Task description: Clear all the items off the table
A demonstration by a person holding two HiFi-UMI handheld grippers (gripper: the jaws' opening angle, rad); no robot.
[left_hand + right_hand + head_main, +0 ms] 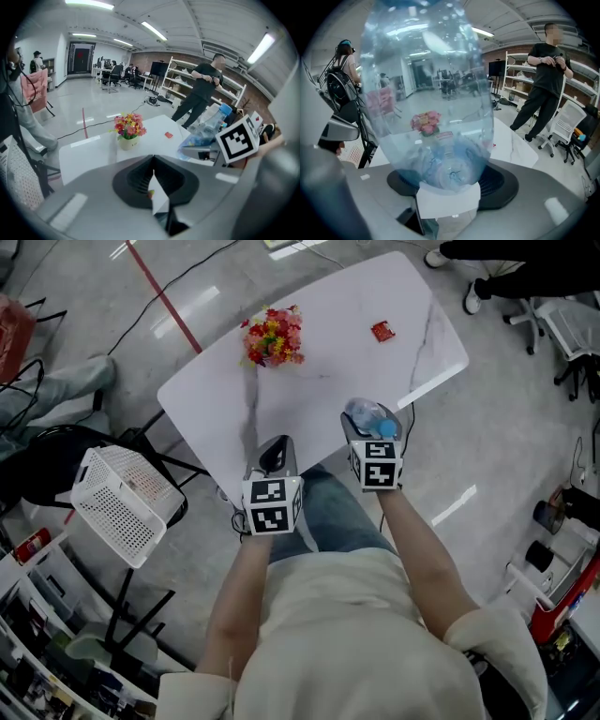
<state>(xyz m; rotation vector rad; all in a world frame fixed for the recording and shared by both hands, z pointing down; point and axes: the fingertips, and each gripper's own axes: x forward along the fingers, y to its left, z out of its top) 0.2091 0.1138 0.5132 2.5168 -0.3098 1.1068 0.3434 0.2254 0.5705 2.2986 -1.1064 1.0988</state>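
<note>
head view: you're partway through. the table (309,381) carries two things yet to be cleared: a pot of flowers (273,337) near its far left edge, and a small red packet (382,331) toward its far right corner. a clear bottle (367,416) with a blue cap is already off the top, gripped in your right gripper (373,432) above the near edge. a white basket (122,502) sits off the table's left corner; i judge that's where things go, though nothing shows it. both of your forearms reach forward side by side, grippers tipped down, with the left gripper (275,457) just short of the near edge.

left gripper view: its jaws are pinched together with nothing between them. beyond them you see the flowers (128,133), the packet (168,135) and the bottle (211,124) off to the right.

right gripper view: the jaws clamp the bottle (436,103) near its base and it fills the picture. the table's far corner (520,150) shows behind it.

what's left for you: drop off the bottle, then take the flowers and the packet.
</note>
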